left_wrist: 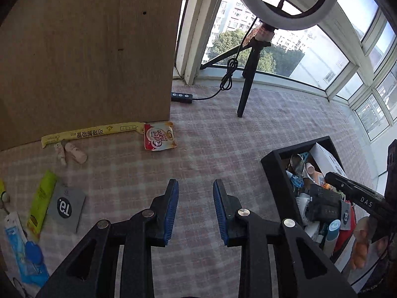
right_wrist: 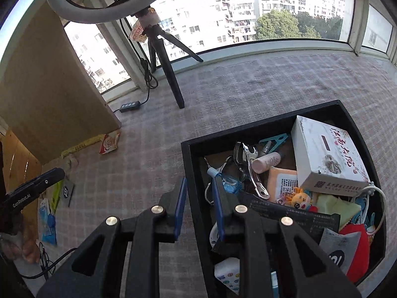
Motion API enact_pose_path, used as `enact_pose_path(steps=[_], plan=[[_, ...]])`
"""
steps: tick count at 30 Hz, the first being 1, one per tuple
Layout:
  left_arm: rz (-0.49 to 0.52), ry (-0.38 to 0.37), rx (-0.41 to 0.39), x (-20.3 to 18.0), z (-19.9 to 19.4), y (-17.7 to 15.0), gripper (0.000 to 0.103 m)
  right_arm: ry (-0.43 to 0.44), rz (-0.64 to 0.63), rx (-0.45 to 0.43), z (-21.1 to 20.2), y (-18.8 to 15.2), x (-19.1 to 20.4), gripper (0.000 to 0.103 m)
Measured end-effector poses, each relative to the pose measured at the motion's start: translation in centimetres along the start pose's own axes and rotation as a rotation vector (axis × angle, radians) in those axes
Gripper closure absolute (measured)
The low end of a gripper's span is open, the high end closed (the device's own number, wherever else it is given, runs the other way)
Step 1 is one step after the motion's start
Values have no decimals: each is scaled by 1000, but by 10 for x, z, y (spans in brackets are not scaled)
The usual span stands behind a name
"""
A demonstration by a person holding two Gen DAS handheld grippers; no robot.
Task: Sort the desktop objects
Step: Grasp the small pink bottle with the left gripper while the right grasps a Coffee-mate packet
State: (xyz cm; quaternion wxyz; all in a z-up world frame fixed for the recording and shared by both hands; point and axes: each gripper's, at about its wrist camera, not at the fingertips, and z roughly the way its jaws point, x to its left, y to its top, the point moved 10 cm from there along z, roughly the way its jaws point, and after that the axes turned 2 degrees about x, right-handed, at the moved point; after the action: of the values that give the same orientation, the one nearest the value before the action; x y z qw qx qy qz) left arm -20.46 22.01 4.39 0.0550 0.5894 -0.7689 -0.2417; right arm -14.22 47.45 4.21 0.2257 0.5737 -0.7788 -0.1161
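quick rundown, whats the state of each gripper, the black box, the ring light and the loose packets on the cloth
left gripper: jaws apart, nothing between them
right gripper: jaws apart, empty, over the box's near-left rim
black box: open-topped, crammed with items
ring light: upright on its tripod
Coffee mate sachet: flat on the cloth
yellow straw wrapper: lying flat by the wooden board

Place: a home, on an enclosed balcony or sunroom high in an apartment block.
Windows: curved white-framed glazing (right_wrist: 248, 46) wraps the room; residential towers (right_wrist: 233, 2) and treetops lie outside.
Surface: pale pink checked cloth (left_wrist: 211, 149).
Household clutter: black open-topped rectangular storage box (right_wrist: 263, 124) of toiletries and trinkets.
Lighting gear: white ring light on a black tripod (left_wrist: 248, 84).
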Motion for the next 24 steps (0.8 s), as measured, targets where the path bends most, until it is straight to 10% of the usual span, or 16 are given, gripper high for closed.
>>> enact_pose_path(steps=[14,24], plan=[[-276,79,62,152,38,18,76,100,-162,133,109,32,144,77],[-382,71,123,195,76,27,76,127,-131,216,180,47,177,77]])
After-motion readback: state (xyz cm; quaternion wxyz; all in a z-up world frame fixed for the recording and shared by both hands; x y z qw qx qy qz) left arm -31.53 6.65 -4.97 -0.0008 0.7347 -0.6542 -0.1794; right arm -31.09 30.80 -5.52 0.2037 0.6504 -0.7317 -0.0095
